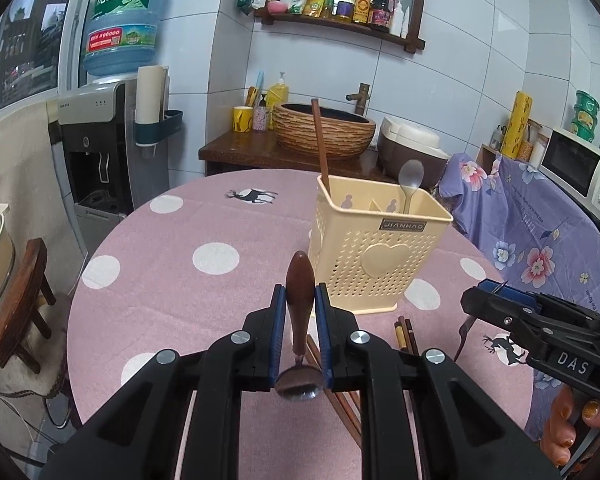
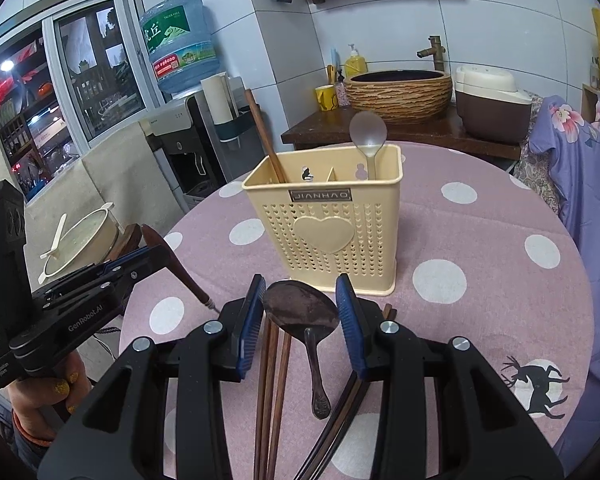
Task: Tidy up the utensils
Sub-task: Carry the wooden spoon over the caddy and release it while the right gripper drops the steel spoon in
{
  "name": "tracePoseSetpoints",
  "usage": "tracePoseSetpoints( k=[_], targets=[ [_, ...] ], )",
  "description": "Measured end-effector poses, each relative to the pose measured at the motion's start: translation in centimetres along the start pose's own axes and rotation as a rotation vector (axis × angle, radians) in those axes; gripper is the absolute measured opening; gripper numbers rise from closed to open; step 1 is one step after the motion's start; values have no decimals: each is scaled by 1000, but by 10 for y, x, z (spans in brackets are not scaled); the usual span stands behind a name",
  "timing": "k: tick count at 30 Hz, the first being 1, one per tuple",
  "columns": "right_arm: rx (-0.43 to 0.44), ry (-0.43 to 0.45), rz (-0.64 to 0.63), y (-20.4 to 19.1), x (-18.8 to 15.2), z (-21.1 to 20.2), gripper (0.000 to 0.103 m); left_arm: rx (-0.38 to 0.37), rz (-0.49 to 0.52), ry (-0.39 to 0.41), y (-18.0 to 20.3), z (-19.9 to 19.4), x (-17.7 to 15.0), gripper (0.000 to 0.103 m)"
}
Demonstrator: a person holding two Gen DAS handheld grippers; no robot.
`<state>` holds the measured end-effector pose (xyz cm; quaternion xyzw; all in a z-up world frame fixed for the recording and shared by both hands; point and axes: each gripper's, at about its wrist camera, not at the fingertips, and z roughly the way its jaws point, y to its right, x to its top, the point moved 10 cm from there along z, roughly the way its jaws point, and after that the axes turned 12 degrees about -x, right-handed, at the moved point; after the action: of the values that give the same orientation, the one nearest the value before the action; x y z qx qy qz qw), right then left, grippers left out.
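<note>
My left tongs [image 1: 300, 300] pinch a wooden-handled spoon [image 1: 300, 280], lifted in front of the holder [image 1: 380, 256]. Right tongs [image 2: 300, 304] are spread approx. halfway w/ a dark metal spoon [image 2: 300, 310] between them; can't tell if pads touch. Chopsticks [image 2: 274, 380] lie on the counter [image 2: 480, 220] below, near the holder.

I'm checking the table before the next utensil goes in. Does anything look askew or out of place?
Yes. Several wooden chopsticks lie loose on the tablecloth in front of the cream utensil holder, fanned at different angles. In the holder, one chopstick leans left. Nothing looks spilled or broken.
</note>
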<state>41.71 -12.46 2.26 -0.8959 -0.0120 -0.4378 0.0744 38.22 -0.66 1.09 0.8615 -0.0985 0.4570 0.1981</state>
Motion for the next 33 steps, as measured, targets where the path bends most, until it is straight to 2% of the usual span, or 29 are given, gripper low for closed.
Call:
tracePoseSetpoints(
  k=[7, 10, 15, 18, 21, 25, 33],
  targets=[
    [30, 45, 2, -2, 37, -12, 37, -48, 21, 47, 13, -15, 40, 16],
    [23, 113, -5, -3, 74, -25, 37, -67, 63, 78, 27, -26, 67, 16],
    [8, 205, 22, -1, 144, -43, 37, -100, 110, 157, 49, -43, 134, 16],
    [-28, 266, 8, -2, 183, -50, 37, -97, 116, 189, 58, -40, 169, 16],
    [-75, 310, 10, 4, 207, -47, 37, -85, 104, 210, 60, -28, 188, 16],
    [-98, 266, 58, 20, 203, -14, 37, -68, 72, 194, 52, 4, 182, 16],
    [-154, 180, 67, 38, 153, 47, 37, -56, 20, 106, 34, 59, 131, 16]
  ],
)
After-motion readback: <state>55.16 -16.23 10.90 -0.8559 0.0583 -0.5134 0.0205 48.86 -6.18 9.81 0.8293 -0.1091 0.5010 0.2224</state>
